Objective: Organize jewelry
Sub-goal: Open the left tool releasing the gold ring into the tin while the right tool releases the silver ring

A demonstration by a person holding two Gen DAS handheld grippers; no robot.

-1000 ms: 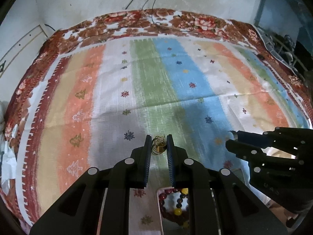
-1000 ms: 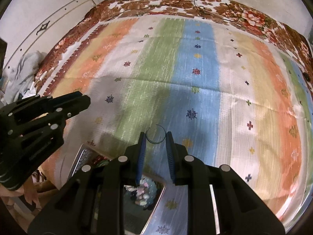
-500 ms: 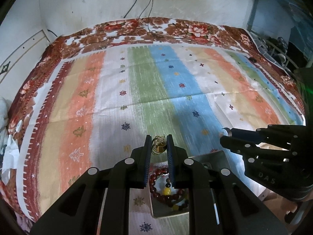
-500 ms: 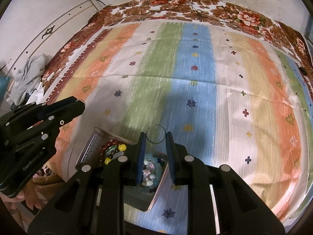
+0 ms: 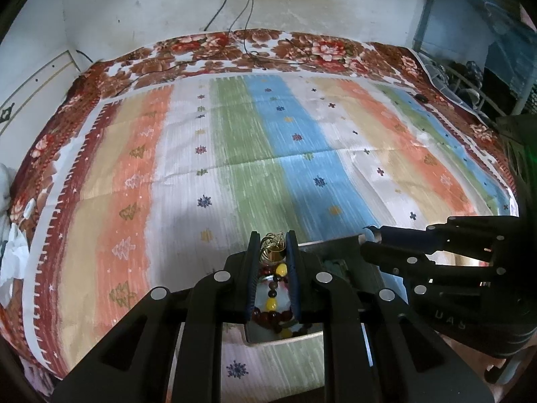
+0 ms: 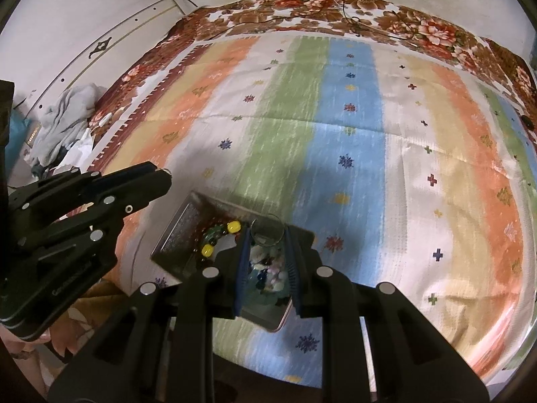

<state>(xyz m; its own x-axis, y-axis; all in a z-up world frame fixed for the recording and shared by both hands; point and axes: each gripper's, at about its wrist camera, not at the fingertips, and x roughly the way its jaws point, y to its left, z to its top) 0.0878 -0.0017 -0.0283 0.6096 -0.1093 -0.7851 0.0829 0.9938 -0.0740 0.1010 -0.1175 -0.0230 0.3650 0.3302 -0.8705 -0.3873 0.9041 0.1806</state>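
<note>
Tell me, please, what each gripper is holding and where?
Left gripper: gold earring, pinched at its sides. Right gripper: thin ring, by its edges.

Dim soft daylight, motion blur, fisheye warp, dark corners

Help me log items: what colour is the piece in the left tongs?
Gold, clearest in the left wrist view.

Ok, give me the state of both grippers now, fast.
Left gripper: jaws shut on the gold ring.
Right gripper: jaws shut on the thin dark hoop.
</note>
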